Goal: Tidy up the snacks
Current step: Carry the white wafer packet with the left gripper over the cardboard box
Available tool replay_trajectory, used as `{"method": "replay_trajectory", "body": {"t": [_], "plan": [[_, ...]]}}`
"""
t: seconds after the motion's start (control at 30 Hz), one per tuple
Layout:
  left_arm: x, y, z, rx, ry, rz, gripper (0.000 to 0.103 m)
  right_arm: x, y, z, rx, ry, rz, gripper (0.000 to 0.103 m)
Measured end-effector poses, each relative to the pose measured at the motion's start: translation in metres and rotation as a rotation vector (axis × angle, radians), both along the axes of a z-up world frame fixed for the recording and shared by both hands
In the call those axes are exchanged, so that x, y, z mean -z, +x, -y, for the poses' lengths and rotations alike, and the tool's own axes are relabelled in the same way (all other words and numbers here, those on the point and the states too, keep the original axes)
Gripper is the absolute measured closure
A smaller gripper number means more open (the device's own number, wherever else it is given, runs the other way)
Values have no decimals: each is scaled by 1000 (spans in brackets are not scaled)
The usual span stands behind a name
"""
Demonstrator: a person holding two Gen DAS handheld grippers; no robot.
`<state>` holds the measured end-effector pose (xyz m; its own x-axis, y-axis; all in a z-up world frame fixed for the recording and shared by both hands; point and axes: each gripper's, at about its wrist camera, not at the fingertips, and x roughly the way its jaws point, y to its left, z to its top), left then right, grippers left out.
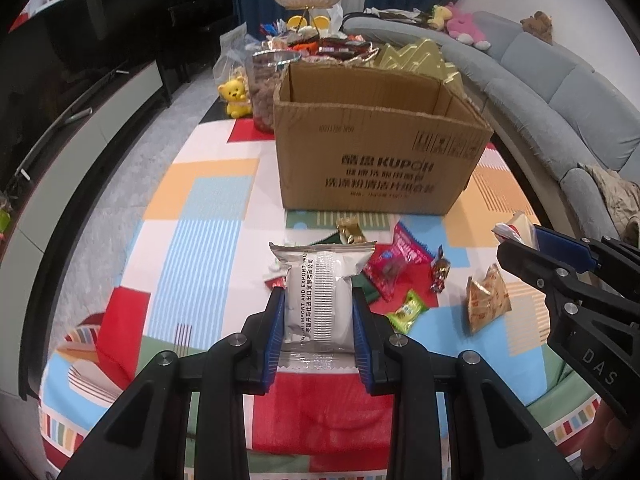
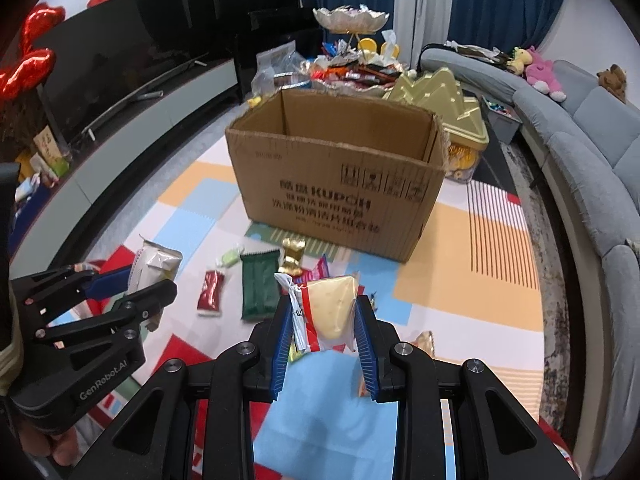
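Note:
My left gripper is shut on a silver snack packet, held above the patterned cloth; the same gripper shows at the left of the right wrist view with the packet in it. My right gripper is shut on a cheese-picture packet with red and white edges; it appears at the right of the left wrist view. An open cardboard box stands ahead of both. Loose snacks lie in front of it: a green packet, a red packet, a gold candy.
Behind the box are a gold mountain-shaped tin, a heap of snacks under a shell-shaped dish, a clear jar and a yellow bear toy. A grey sofa curves along the right, a dark TV cabinet along the left.

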<state>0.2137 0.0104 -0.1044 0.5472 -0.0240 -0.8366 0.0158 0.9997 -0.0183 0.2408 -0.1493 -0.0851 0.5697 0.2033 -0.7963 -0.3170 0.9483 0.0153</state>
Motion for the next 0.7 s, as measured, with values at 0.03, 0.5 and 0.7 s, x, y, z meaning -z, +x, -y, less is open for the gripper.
{"method": "replay_trajectory", "body": {"t": [0.03, 0.5, 0.7], "plan": [[-3, 2, 1, 3, 0, 3, 72, -2, 1, 1, 4, 4, 3, 72], [-43, 47, 5, 18, 3, 85, 72, -44, 32, 5, 48, 31, 86, 72], [-55, 68, 6, 20, 4, 103, 72, -56, 46, 3, 54, 37, 118, 72]]}}
